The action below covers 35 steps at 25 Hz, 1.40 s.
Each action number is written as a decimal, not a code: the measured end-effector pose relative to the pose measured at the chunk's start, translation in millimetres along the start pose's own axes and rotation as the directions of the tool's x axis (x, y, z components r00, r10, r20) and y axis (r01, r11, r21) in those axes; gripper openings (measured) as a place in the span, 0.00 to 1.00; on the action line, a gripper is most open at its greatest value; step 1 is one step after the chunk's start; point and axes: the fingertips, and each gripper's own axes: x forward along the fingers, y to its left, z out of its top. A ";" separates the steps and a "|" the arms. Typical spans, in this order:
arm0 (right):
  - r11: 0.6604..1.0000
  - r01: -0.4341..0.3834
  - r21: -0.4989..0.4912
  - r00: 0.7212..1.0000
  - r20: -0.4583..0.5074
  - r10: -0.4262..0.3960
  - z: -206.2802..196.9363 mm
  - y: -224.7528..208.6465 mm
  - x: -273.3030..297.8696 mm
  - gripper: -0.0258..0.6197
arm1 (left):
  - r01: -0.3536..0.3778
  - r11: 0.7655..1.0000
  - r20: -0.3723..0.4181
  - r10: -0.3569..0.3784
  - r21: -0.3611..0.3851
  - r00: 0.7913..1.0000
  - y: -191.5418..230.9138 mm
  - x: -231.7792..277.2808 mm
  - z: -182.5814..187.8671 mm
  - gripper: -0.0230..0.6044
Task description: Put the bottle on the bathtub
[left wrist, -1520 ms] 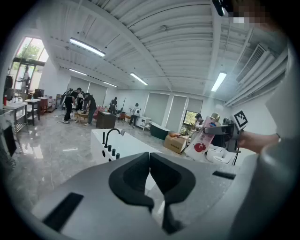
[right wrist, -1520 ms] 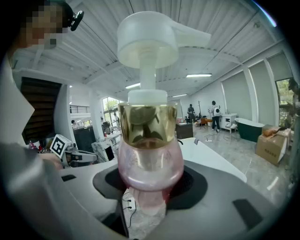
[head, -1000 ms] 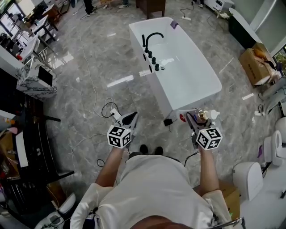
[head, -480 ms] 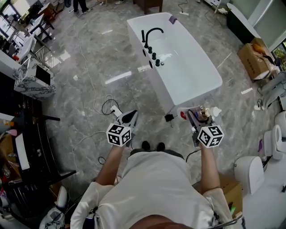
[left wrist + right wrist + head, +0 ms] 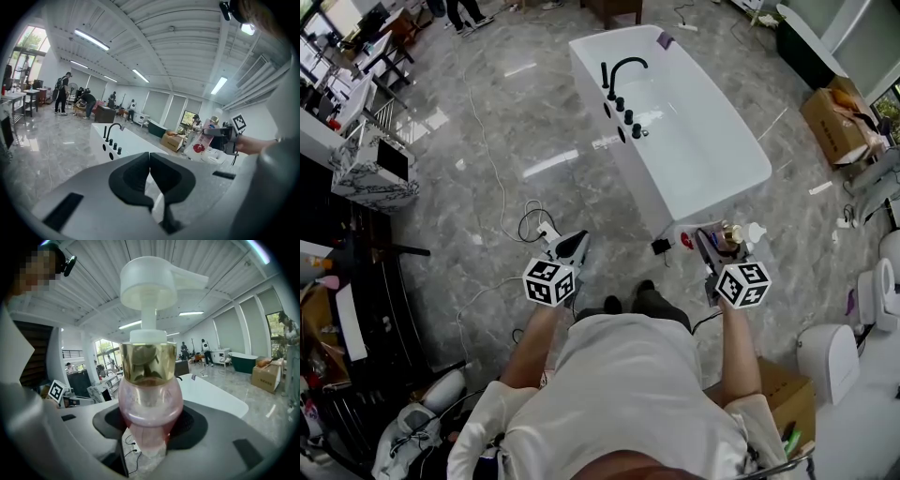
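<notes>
The pump bottle (image 5: 150, 399) has a rounded, translucent pink body, a shiny gold collar and a white plastic pump head. The right gripper (image 5: 717, 253) is clamped on it, with a black pad pressing each side of the pink body below the collar. The pump stands well above the jaws.

In the head view the pump bottle (image 5: 729, 236) is carried in the air, just short of the near right corner of the bathtub (image 5: 633, 183). That is a glossy white freestanding tub with smooth rounded walls and a black arched faucet (image 5: 623, 70) on its left rim.

The left gripper (image 5: 150, 165) is to the left, well apart from the tub, its curved black pads pressed together with nothing between them.

The floor (image 5: 487, 122) is polished grey marble tile. A white cable (image 5: 502, 187) trails over it on the left, and a cardboard box (image 5: 834, 117) lies far right. Nothing stands between bottle and tub.
</notes>
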 end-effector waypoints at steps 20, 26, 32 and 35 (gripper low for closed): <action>0.999 -0.024 -0.041 0.998 -0.054 0.022 27.5 -76.3 106.3 0.40 | -0.035 0.999 -0.039 0.035 -0.011 0.999 45.3 105.1 37.4 0.05; 0.999 -0.042 -0.018 0.996 -0.076 0.041 33.5 -123.0 151.5 0.40 | -0.044 0.999 -0.042 0.043 -0.012 0.998 51.5 166.2 60.0 0.05; 0.997 -0.075 -0.006 0.990 -0.117 0.074 39.3 -163.7 197.5 0.40 | -0.049 0.999 -0.074 0.048 -0.016 0.996 64.3 221.8 75.1 0.05; 0.995 -0.100 -0.007 0.986 -0.133 0.098 43.3 -182.5 216.1 0.40 | -0.070 0.997 -0.088 0.068 -0.024 0.994 70.9 244.5 79.8 0.05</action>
